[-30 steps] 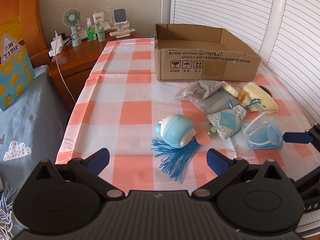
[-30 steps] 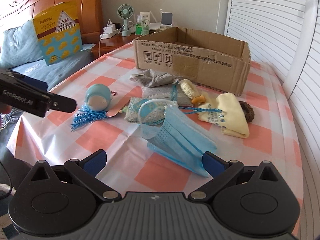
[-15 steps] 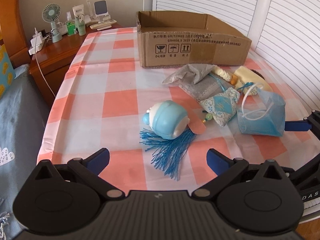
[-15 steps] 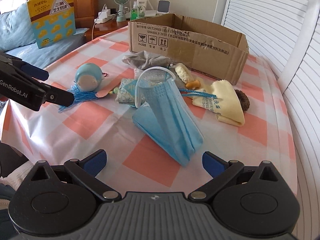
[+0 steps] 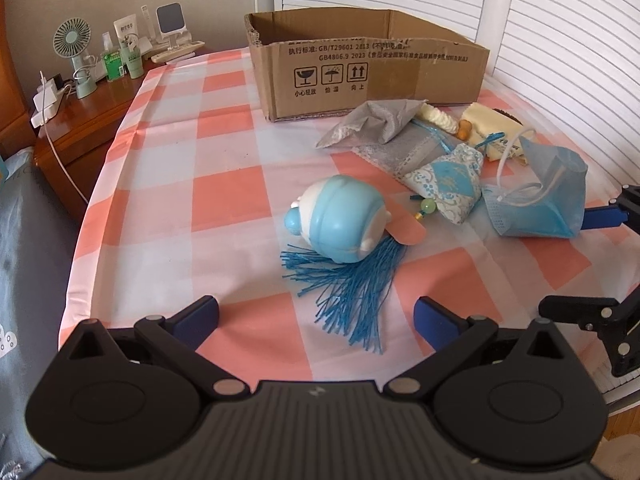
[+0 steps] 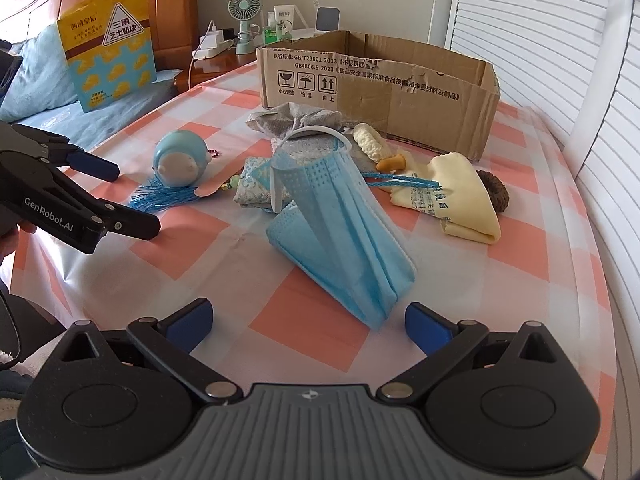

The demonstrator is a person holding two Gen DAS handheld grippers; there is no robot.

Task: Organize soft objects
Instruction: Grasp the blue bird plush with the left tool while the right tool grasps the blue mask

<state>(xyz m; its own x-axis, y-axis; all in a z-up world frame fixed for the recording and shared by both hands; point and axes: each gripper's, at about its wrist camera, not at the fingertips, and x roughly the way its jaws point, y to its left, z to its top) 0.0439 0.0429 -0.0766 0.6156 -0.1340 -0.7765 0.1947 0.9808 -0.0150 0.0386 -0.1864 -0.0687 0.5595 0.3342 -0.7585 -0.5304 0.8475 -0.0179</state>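
Both claws nearer; mask (image 6: 340,224) upended.

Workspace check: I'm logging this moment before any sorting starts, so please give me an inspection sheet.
Surface: checked cloth covering the table.
Job's things: face mask, blue toy with tassel, patterned sachet, grey pouches, yellow cloth, all loose in front of the open box.
Clutter: brown hair tie behind the yellow cloth.
Grippers: left gripper jaws open, aimed at the toy; right gripper jaws open, at the mask's near end.
Cables: white cord hanging off the nightstand.
Surroundings: fan, bottles, shutters, bed.
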